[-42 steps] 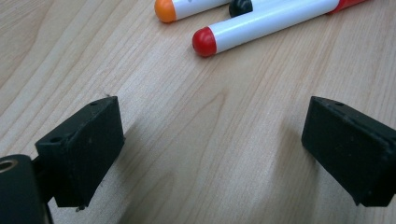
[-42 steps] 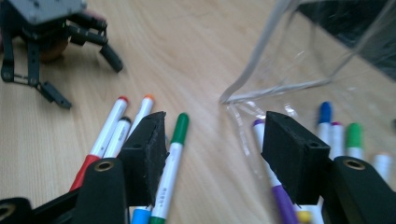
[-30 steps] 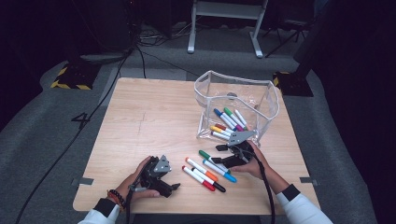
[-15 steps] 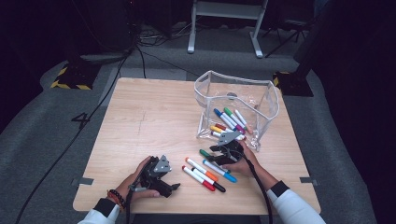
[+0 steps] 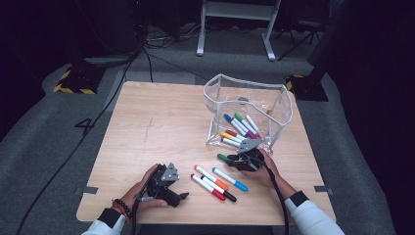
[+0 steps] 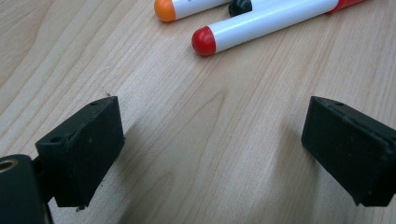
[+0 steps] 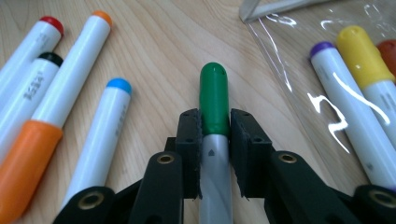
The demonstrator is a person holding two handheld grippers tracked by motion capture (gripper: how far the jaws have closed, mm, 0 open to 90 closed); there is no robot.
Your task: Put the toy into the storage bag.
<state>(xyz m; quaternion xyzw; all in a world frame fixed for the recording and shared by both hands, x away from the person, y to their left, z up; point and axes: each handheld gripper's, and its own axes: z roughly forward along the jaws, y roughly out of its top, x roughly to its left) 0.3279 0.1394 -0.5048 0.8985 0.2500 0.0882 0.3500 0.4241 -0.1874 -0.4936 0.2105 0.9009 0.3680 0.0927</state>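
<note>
A green-capped marker (image 7: 213, 100) lies on the wooden table (image 5: 156, 122), just in front of a clear plastic container (image 5: 279, 105). My right gripper (image 7: 215, 122) has just been closing and its pads now press on both sides of this marker, at the cap's base. From the high view, the right gripper (image 5: 240, 160) sits low over the green marker (image 5: 224, 157). My left gripper (image 6: 212, 140) rests open on bare wood near the front edge, with nothing between its fingers; from above, the left gripper (image 5: 182, 197) lies left of the loose markers.
An orange marker (image 5: 210, 176), a blue one (image 5: 230, 179), a red one (image 5: 206, 187) and a black-capped one (image 5: 219, 188) lie between the hands. The container holds several more markers (image 5: 240, 125). A purple-capped marker (image 7: 355, 121) and a yellow one (image 7: 369, 65) lie behind its clear wall.
The right gripper has shifted a little left, dropped onto the green marker and closed on it. The left gripper has stayed where it was.
</note>
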